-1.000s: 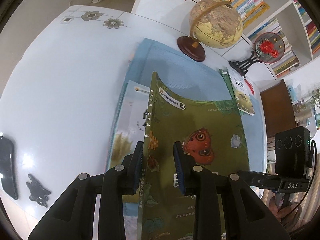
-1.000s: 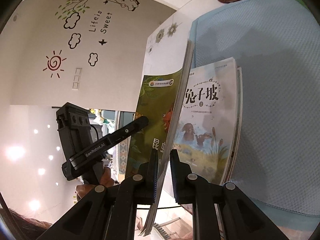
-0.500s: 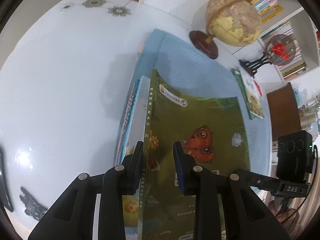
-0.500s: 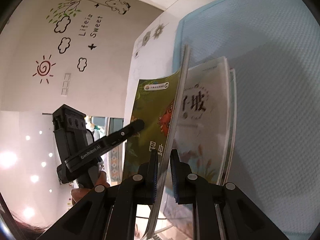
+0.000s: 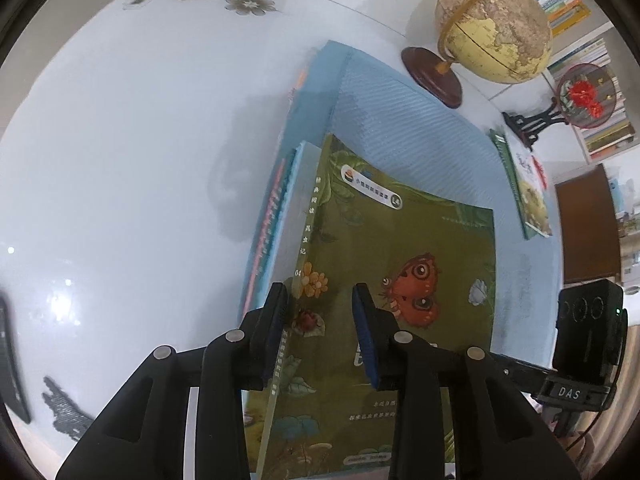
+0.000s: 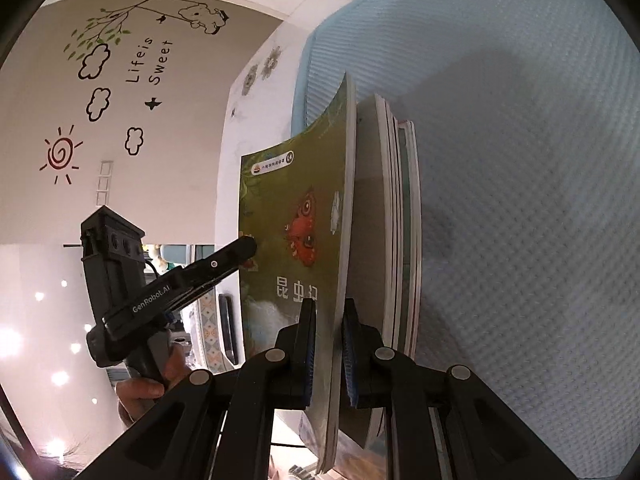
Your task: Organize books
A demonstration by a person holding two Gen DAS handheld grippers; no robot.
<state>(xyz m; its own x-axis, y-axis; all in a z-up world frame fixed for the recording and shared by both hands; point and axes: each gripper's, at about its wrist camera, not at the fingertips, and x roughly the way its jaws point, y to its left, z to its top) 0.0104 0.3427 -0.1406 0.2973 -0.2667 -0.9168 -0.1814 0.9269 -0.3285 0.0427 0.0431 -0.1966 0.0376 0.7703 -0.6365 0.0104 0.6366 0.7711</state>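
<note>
Basically stacking: right gripper (image 6: pixel 327 354) clamps green book (image 5: pixel 400 280) over the pile (image 6: pixel 400 220); left gripper (image 5: pixel 322 330) jaws opening around its spine. Next, let go.

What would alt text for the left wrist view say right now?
The left claw straddles the spine of a green butterfly-cover book, its jaws opening, over a stack of books on a blue mat. A globe stands behind, on the white table.

book (image 5: pixel 400 260) on stack (image 5: pixel 276 216), on mat (image 5: pixel 400 120)
</note>
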